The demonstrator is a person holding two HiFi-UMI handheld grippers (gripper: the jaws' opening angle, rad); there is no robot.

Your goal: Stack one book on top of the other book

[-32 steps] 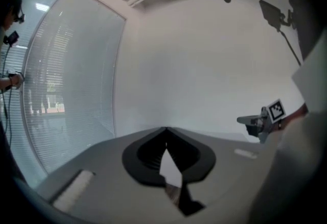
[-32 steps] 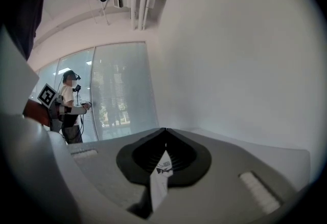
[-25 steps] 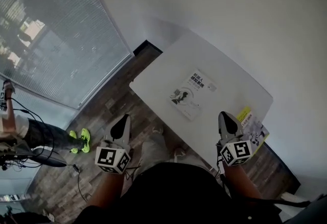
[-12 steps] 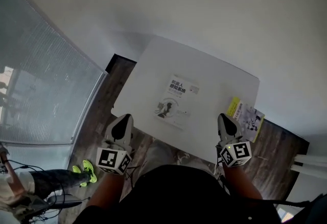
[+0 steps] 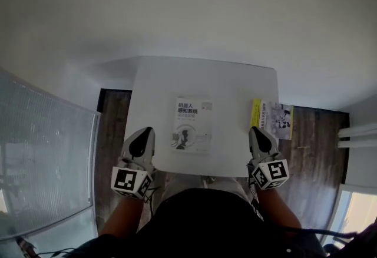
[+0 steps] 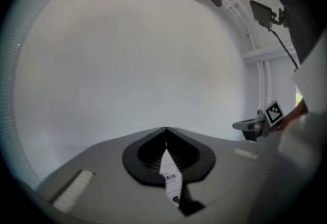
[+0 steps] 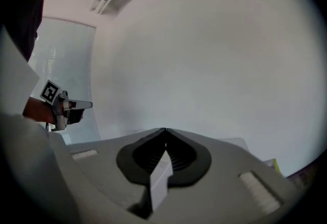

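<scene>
A white book (image 5: pixel 191 124) with black print lies flat in the middle of the white table (image 5: pixel 159 83). A second book (image 5: pixel 272 119) with a yellow spine lies at the table's right edge and overhangs it a little. My left gripper (image 5: pixel 141 142) hovers at the table's front left corner, shut and empty. My right gripper (image 5: pixel 260 139) is at the front right, just before the yellow-spined book, also shut with nothing in it. In the left gripper view the left gripper (image 6: pixel 165 130) has its tips together, with a strip of the white book (image 6: pixel 171 179) visible below them. The right gripper (image 7: pixel 165 130) is likewise shut.
The white wall (image 5: pixel 188 9) stands behind the table. A glass partition with blinds (image 5: pixel 41 162) runs along the left. Wooden floor (image 5: pixel 309 145) shows on both sides, and white pipes (image 5: pixel 356 133) are at the far right. The person's dark torso fills the bottom.
The view has swung round, so the table now lies square in front instead of skewed to the right. Both grippers stay shut at its near edge. The books have not shifted on the table.
</scene>
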